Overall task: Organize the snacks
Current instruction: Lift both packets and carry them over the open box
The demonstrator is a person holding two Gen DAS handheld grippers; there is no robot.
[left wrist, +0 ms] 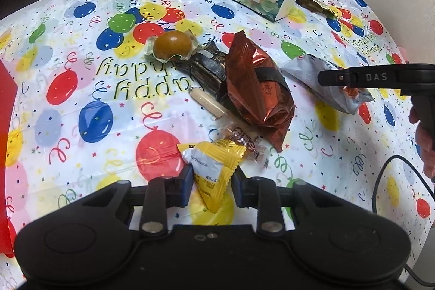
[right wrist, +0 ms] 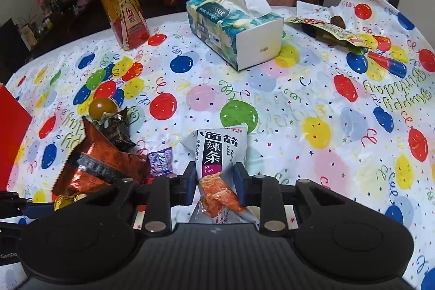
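Left wrist view: the left gripper (left wrist: 212, 181) has its jaws clamped on a yellow packet (left wrist: 214, 167) on the surface, its long axis running away toward the snack pile (left wrist: 244, 89).

Right wrist view: the right gripper (right wrist: 216, 181) has its jaws pinching a grey spicy-strip packet (right wrist: 217, 162), lengthwise between them.

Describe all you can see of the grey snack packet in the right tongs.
The grey packet is a glossy plastic pouch with black Chinese print, a magenta "là tiáo" band and a picture of orange strips. It is crinkled and sealed. The right tongs pinch its lower half, and its top points away over the tablecloth.
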